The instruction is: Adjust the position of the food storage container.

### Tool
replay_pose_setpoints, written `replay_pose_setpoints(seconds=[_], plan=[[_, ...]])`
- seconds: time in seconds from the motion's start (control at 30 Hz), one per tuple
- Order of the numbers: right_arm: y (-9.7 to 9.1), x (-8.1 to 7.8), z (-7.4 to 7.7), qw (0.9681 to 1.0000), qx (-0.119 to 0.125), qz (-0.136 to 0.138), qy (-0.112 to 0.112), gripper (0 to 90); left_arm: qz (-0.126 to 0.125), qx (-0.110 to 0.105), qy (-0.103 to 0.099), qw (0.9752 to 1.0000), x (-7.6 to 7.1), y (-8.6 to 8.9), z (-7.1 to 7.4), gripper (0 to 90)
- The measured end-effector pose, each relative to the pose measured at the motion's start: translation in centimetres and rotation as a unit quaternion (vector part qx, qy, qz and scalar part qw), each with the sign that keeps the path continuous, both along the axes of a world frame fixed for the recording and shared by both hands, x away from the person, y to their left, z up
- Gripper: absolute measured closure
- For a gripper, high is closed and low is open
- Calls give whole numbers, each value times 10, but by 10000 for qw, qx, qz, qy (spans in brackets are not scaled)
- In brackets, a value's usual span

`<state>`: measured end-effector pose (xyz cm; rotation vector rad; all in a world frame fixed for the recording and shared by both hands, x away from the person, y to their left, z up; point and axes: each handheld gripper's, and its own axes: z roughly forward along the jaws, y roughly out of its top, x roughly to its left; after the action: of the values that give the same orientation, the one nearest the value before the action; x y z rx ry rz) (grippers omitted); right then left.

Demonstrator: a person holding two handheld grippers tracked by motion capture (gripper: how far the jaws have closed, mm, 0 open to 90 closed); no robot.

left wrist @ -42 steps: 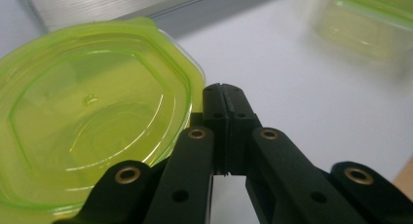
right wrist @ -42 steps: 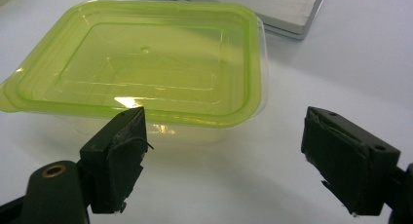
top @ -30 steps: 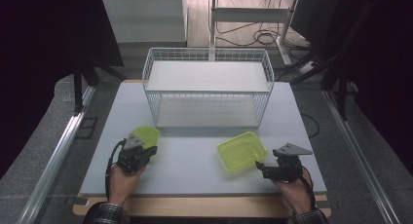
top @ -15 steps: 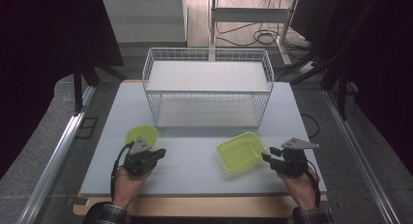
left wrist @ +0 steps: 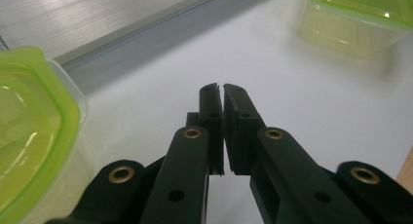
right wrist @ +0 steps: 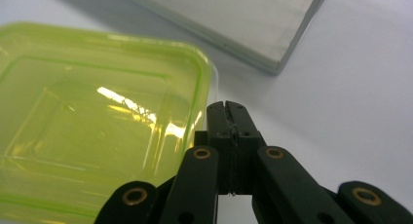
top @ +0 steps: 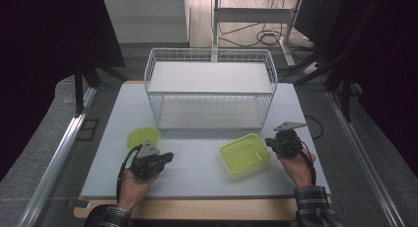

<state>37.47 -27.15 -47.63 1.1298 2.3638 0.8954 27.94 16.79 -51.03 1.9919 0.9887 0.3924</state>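
A rectangular lime-green lidded container (top: 245, 153) (right wrist: 97, 121) lies on the white table top, right of the middle. My right gripper (top: 268, 142) (right wrist: 225, 107) sits at its right edge, tips beside the rim; its jaws have just been closing and now stand shut with nothing between them. Whether the tips touch the rim I cannot tell. A smaller rounded green container (top: 143, 136) (left wrist: 34, 131) sits at the left. My left gripper (top: 169, 157) (left wrist: 222, 90) is just in front and to the right of it, shut and empty, pointing towards the rectangular container (left wrist: 355, 14).
A white wire basket (top: 209, 89) with a flat base (right wrist: 234, 19) stands at the back middle of the table top (top: 197, 168). A wooden edge runs along the front. Dark floor, rails and cables surround the table.
My right gripper has moved away from the person along the rectangular container's right side, and its jaws have shut. My left gripper has shifted a little to the right.
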Motion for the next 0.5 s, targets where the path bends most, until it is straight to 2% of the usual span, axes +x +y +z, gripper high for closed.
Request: replay_pose_setpoints(seconds=[0.23, 0.37, 0.5], plan=[[-4, -3, -9, 9999, 32, -3, 144, 894, -185, 23, 120, 9998, -2, -8, -4, 855], [4, -9, -12, 9994, 148, 171, 249, 894, -229, 51, 175, 9996, -4, -11, -5, 854], [14, -15, -12, 9987, 165, 390, 286, 894, -274, 69, 210, 9994, -4, -11, -6, 854]])
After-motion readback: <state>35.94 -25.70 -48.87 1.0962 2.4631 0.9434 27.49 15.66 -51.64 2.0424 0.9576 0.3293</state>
